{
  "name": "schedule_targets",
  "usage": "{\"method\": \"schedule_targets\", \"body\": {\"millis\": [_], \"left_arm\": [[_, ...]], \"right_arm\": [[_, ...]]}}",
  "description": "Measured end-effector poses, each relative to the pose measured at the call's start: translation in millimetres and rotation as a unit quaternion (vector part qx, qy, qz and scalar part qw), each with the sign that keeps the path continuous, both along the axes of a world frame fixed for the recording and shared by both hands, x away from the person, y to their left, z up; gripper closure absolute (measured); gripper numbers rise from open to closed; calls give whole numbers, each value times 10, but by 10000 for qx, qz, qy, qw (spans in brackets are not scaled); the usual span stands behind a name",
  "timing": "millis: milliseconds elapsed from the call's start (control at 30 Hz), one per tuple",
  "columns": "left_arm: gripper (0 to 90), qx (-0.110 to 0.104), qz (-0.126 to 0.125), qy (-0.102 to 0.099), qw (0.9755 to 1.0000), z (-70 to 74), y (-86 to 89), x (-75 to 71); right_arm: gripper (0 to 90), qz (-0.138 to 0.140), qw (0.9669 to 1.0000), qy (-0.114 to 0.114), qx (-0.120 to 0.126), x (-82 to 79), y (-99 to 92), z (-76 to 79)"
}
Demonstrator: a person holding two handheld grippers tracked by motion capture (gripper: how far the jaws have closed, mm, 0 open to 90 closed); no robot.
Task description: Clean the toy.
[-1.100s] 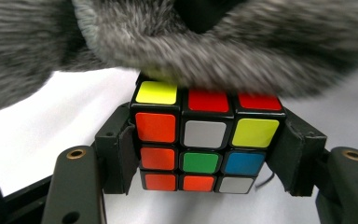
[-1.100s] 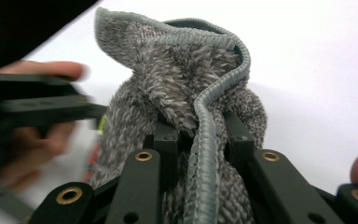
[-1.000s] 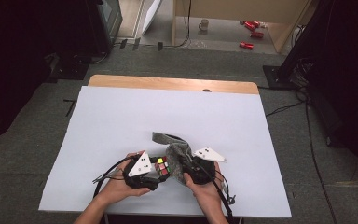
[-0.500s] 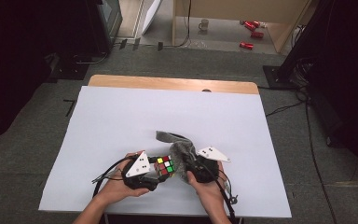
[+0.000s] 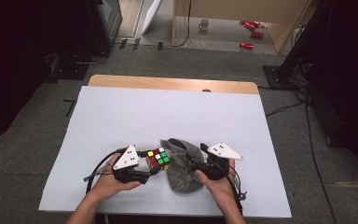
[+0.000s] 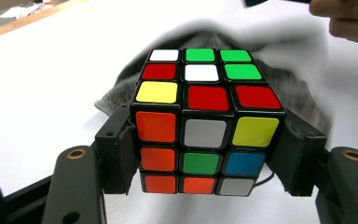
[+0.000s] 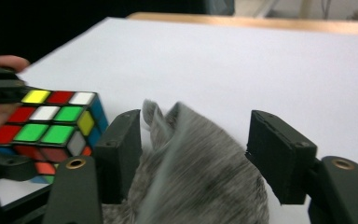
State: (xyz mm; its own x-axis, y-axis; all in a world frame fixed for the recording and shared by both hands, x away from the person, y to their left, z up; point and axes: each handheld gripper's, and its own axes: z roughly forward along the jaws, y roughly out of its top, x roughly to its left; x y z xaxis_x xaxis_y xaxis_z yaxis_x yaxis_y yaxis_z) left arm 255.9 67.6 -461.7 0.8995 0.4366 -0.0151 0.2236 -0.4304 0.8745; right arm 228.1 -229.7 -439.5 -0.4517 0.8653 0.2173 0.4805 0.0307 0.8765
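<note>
left gripper view: left claw [image 6: 205, 154] pinching upright puzzle cube [image 6: 207, 119]; right claw [image 7: 193, 154] just spreading, straddling grey cloth [image 7: 200, 177]

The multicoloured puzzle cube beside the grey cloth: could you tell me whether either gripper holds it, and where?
Yes: the left gripper clamps the multicoloured puzzle cube by two opposite side faces. The right gripper, its jaws just opened, holds nothing; the grey fuzzy cloth lies loose between them.

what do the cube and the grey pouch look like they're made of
Cube: likely hard plastic, a black frame with glossy coloured squares and crisp edges. Grey pouch: soft cloth, probably fleece or felt, with a fuzzy mottled surface and limp folds; the exact fibre cannot be told.
</note>
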Motion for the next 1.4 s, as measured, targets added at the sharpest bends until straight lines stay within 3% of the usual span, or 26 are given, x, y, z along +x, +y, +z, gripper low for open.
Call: {"method": "schedule_targets", "body": {"millis": [33, 133, 200, 233, 333, 600, 967, 1167, 1200, 1233, 1267, 1300, 1333, 1400], "left_arm": [[343, 0, 0, 0, 10000, 0, 0, 0], [343, -67, 17, 10, 10000, 32, 24, 8], [343, -100, 23, 14, 9999, 48, 36, 9], [343, -100, 23, 14, 9999, 48, 36, 9], [343, -185, 47, 19, 9998, 77, 72, 17], [343, -284, 71, 12, 9996, 108, 114, 24], [343, -338, 12, 100, 9994, 85, 89, 19], [343, -261, 33, 139, 9996, 21, 82, 30], [343, -236, 50, 144, 9996, 2, 82, 36], [343, -236, 50, 144, 9996, 2, 82, 36], [343, -206, 66, 130, 9997, -9, 79, 37], [343, -158, 86, 126, 9998, -22, 74, 37], [343, -72, 108, 114, 9999, -50, 63, 39], [343, -32, 108, 126, 9999, -70, 56, 42]], "right_arm": [[351, 0, 10000, 0, 0, 0, 0, 0], [358, 390, 9991, -148, 55, -43, 35, 49], [372, 645, 9977, -182, -97, -57, 99, 19], [372, 645, 9977, -182, -97, -57, 99, 19], [412, 1020, 9941, -174, -314, -85, 231, -64], [503, 1435, 9878, -4, -604, -102, 435, -254], [507, 1549, 9850, 3, -765, -134, 560, -363], [531, 1466, 9860, 28, -793, -118, 528, -391], [520, 1381, 9859, 42, -948, -107, 525, -423], [520, 1381, 9859, 42, -948, -107, 525, -423], [508, 1258, 9851, 128, -1162, -84, 529, -473], [508, 1258, 9851, 128, -1162, -84, 529, -473], [503, 1101, 9838, 189, -1404, -64, 531, -522], [504, 1004, 9828, 215, -1538, -49, 525, -554]]}}
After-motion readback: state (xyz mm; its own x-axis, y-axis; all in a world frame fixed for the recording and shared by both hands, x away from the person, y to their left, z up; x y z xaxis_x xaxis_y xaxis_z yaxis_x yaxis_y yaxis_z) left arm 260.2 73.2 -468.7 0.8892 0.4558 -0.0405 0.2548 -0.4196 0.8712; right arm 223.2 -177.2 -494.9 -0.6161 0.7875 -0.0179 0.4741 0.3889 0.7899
